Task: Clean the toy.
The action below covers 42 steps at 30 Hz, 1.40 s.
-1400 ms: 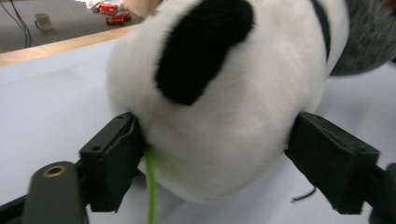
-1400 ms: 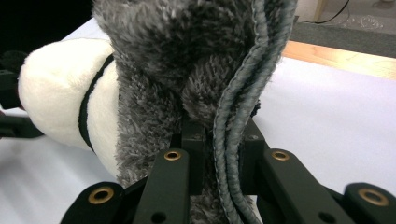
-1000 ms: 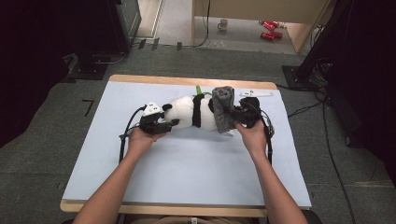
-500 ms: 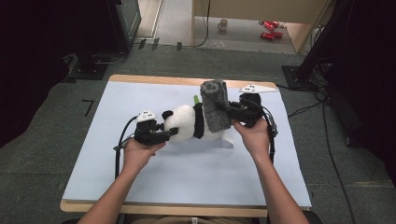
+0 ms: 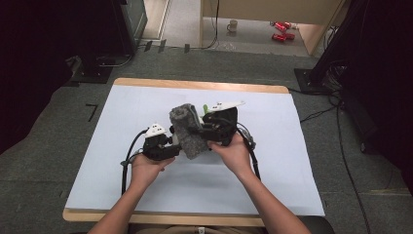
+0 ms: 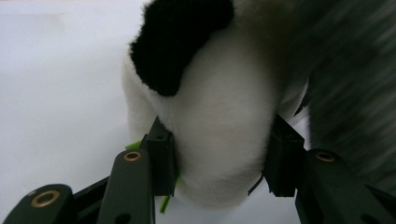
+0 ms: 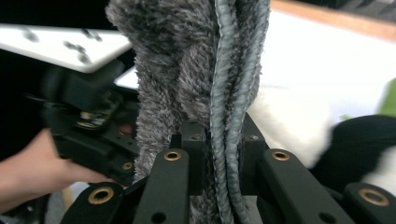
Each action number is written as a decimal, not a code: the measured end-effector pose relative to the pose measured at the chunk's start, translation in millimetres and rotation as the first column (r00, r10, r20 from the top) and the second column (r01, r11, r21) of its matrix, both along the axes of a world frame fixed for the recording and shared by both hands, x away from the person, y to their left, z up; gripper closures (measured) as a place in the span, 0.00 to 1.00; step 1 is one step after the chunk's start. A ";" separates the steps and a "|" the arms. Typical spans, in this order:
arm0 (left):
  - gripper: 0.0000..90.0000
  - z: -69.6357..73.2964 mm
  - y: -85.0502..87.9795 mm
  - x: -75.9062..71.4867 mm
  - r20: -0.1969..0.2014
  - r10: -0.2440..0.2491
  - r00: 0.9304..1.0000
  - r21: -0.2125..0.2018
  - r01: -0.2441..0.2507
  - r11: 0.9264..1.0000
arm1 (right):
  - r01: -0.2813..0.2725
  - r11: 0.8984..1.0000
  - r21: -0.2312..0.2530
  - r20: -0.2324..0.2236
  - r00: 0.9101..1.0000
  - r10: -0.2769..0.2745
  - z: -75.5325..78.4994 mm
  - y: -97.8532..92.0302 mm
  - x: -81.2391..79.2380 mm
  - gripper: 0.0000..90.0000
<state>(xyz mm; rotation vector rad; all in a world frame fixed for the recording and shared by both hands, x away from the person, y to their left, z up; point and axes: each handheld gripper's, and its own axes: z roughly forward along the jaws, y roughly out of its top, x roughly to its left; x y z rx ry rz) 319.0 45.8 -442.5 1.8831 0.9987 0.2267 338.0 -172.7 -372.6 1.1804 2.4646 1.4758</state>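
A black-and-white panda plush [image 6: 219, 102] is pinched by its white body between the pads of my left gripper [image 6: 219, 158]. Those jaws have just been opening a little, and the pads still press into the fur. My right gripper [image 7: 219, 140] is shut on a grey fuzzy cloth [image 7: 187, 70] that hangs in folds. From above, the grey cloth [image 5: 187, 131] hangs in front of most of the plush, between the left gripper [image 5: 174, 142] and the right gripper [image 5: 199, 130], just above the table's middle. A green bit [image 5: 205, 108] peeks out behind the cloth.
A white mat [image 5: 292, 161] covers the wooden table [image 5: 195, 85]. On the floor beyond stand a mug [image 5: 234, 24] and red cans [image 5: 280, 30]. Cables trail from both grippers across the mat.
My right gripper has carried the grey cloth left and toward the person, so it now hangs over the panda. The left gripper with the plush has drifted slightly nearer.
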 end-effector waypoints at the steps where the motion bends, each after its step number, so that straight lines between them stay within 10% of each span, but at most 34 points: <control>1: 0.60 -1.8 -0.7 -0.1 -0.002 0.003 1.000 0.031 -0.003 1.000 | -0.005 1.000 -0.006 -0.006 1.000 0.005 -6.8 3.7 1.6 0.87; 15: 0.60 -9.5 7.9 9.6 -0.008 -0.016 1.000 0.000 0.016 1.000 | 0.054 0.988 -0.146 0.070 0.997 -0.044 -12.8 -18.2 13.3 0.89; 28: 0.60 -9.4 13.1 23.6 -0.041 -0.051 0.998 -0.034 0.050 0.998 | 0.124 0.987 -0.105 0.061 0.991 -0.118 -8.7 -51.3 14.5 0.89; 42: 0.59 -9.0 16.6 34.1 -0.085 -0.055 0.995 -0.067 0.050 0.997 | 0.275 0.959 -0.072 0.071 0.960 -0.270 -6.3 -100.9 12.3 0.89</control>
